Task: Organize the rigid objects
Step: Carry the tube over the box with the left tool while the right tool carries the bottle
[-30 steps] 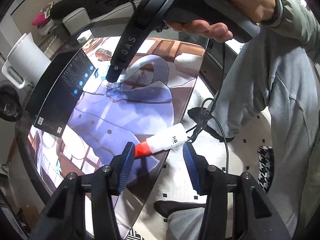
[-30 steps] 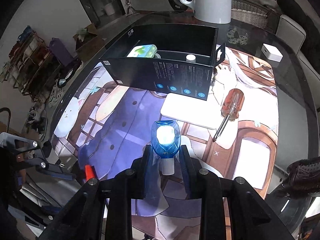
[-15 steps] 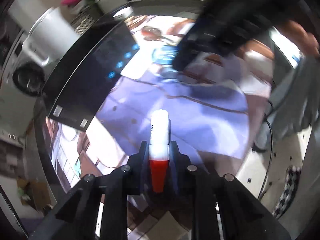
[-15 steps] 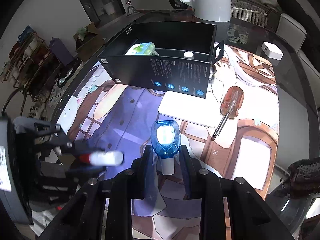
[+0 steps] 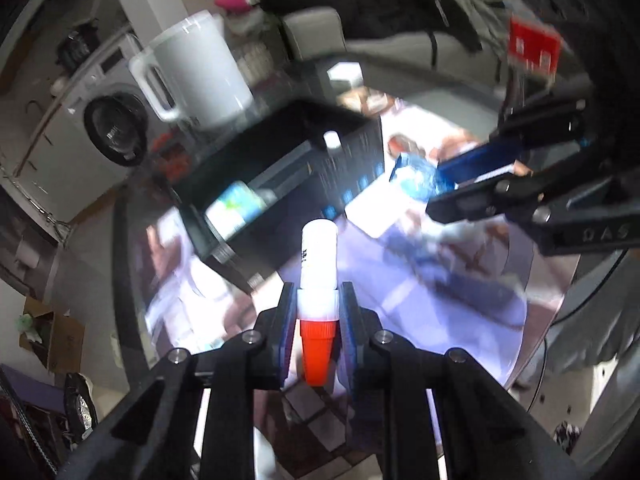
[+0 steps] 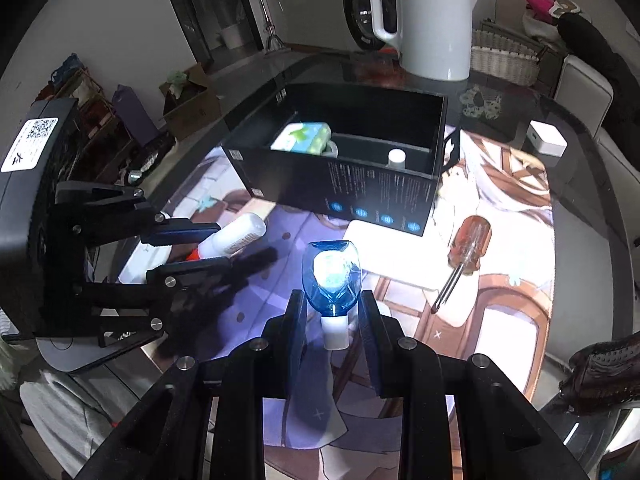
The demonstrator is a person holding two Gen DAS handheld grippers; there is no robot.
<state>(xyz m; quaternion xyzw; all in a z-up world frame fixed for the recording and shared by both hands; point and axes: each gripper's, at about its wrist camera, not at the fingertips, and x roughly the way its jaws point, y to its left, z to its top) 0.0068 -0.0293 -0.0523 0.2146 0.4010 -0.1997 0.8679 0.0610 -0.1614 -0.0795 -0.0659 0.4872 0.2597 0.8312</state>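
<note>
Now my left claw (image 5: 318, 312) is clamped on the white tube with the red cap (image 5: 319, 280); a second ago that tube lay at the mat's near edge between my open jaws, and since then they have closed on it and I have carried it off the mat (image 6: 500, 320), cap toward me, white end pointing at the box; my right claw (image 6: 332, 312) pinches the small blue bottle (image 6: 331, 276) by its neck, as it did before, held above the mat. Further out, a screwdriver (image 6: 466, 248) and a flat white pad (image 6: 384, 256) lie loose; beyond them the black box (image 6: 340, 184) already holds a green packet (image 6: 304, 138). Both claws, I judge, are ready to drop their loads into it.
</note>
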